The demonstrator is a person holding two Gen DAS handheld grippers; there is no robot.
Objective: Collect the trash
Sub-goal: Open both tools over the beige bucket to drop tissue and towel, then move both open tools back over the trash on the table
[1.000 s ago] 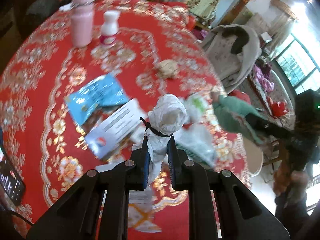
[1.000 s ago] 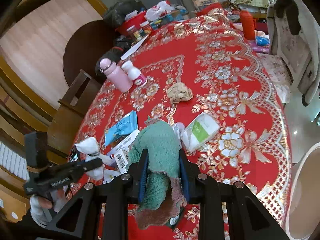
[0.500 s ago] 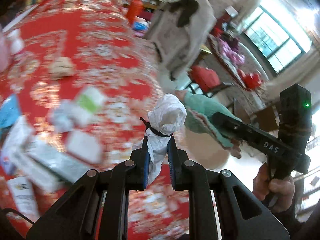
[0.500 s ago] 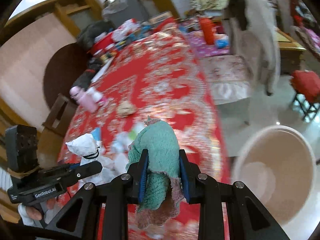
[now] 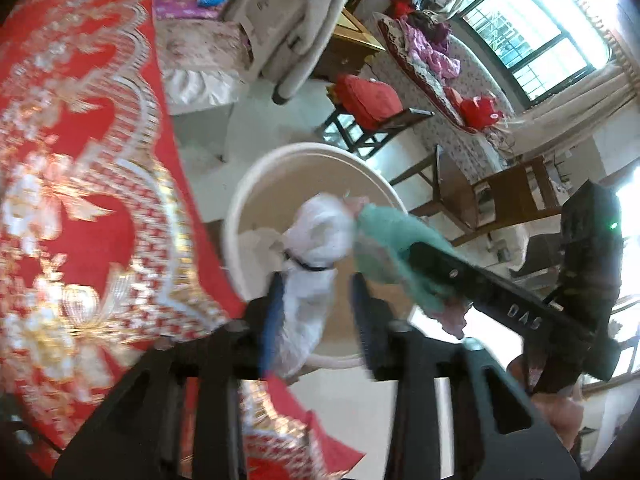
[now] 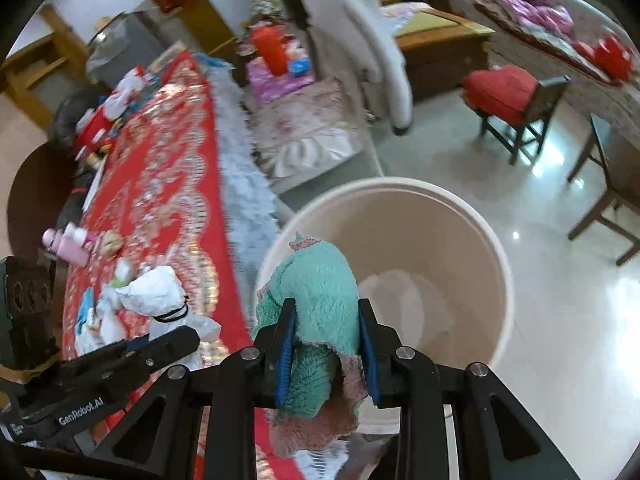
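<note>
My left gripper has its jaws spread apart; a white tied bundle still sits between them, against the left finger, over the cream bin. It also shows in the right wrist view. My right gripper is shut on a green towel rag and holds it above the near rim of the bin. The rag also shows in the left wrist view, touching the bundle.
The red patterned tablecloth hangs at the left, its edge beside the bin. Loose wrappers and a pink bottle lie on the table. Red stools and wooden chairs stand on the glossy floor beyond the bin.
Both grippers swung from over the table to above the bin. The left jaws have spread apart around the white bundle. The right stays shut on the rag.
</note>
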